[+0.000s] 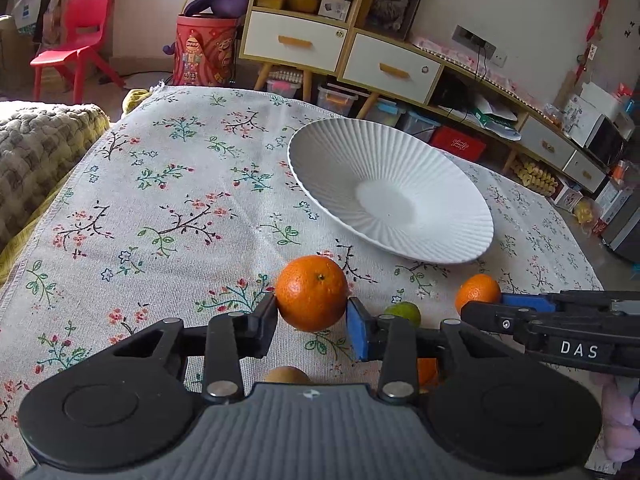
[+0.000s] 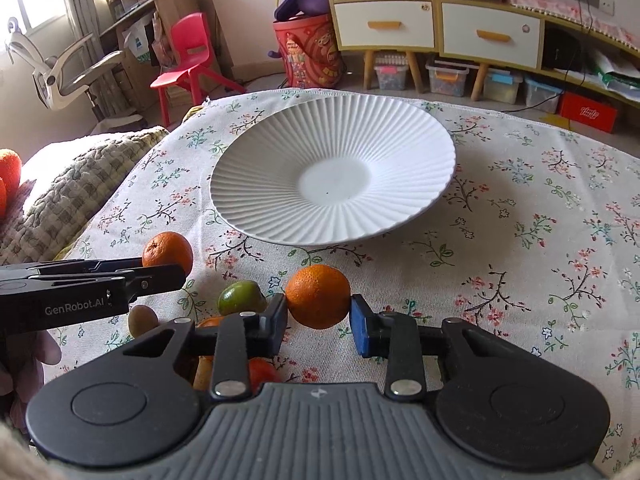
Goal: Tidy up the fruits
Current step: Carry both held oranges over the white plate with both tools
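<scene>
Orange fruit: left gripper [image 1: 311, 318] is clamping one orange [image 1: 311, 293], right gripper [image 2: 319, 315] clamping another [image 2: 318, 295]; the plate [image 2: 256, 184] is lying directly ahead of both.

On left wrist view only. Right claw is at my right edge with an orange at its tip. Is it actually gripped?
Observer: In the right wrist view, the right claw has a pad on each side of the orange. It looks gripped.
Operator: The brown fruit at my bottom edge, is it clear of the others?
Observer: Yes. The brown fruit lies on the cloth, apart from the green fruit.
Operator: Any fruit I'm missing?
Observer: A red fruit, partly hidden beneath the right claw.
</scene>
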A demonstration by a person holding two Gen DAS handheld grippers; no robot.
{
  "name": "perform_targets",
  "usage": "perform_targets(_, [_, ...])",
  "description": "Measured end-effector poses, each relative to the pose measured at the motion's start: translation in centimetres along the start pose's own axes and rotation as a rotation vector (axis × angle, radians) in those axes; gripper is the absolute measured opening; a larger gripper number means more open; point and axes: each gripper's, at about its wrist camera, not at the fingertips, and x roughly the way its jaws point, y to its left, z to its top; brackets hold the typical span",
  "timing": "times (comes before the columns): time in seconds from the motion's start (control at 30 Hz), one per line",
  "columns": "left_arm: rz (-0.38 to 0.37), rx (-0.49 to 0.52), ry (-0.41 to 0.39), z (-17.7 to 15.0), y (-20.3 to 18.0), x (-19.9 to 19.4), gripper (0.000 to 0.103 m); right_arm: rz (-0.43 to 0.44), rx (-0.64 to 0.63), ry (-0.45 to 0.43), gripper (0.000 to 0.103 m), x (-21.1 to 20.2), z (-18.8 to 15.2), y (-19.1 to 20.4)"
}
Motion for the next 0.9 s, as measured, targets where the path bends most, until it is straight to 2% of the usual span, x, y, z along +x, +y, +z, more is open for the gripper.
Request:
perform_targets(0.33, [-0.027, 0.016, -0.036, 0.6, -1.2, -1.1, 0.023, 0.006, 0.009, -0.059, 0.03, -0.8, 0.8, -0.4])
perform_targets(0.57, [-0.024, 0.033, -0.04, 2.0, -2.6, -0.3, 0.022, 0.003, 0.016, -0.079, 0.03, -0.5, 2.2, -0.5])
perform_targets(0.8, [-0.057, 0.097, -0.073, 4.2, -4.2, 1.2, 0.022, 0.003, -0.016, -0.127, 0.03, 0.1, 3.6, -0.5])
perform_targets(0.9, [-0.048, 0.144, -0.072, 5.1, -4.7, 2.5, 0.022, 0.004, -0.026, -0.122, 0.03, 0.9, 4.0, -0.7])
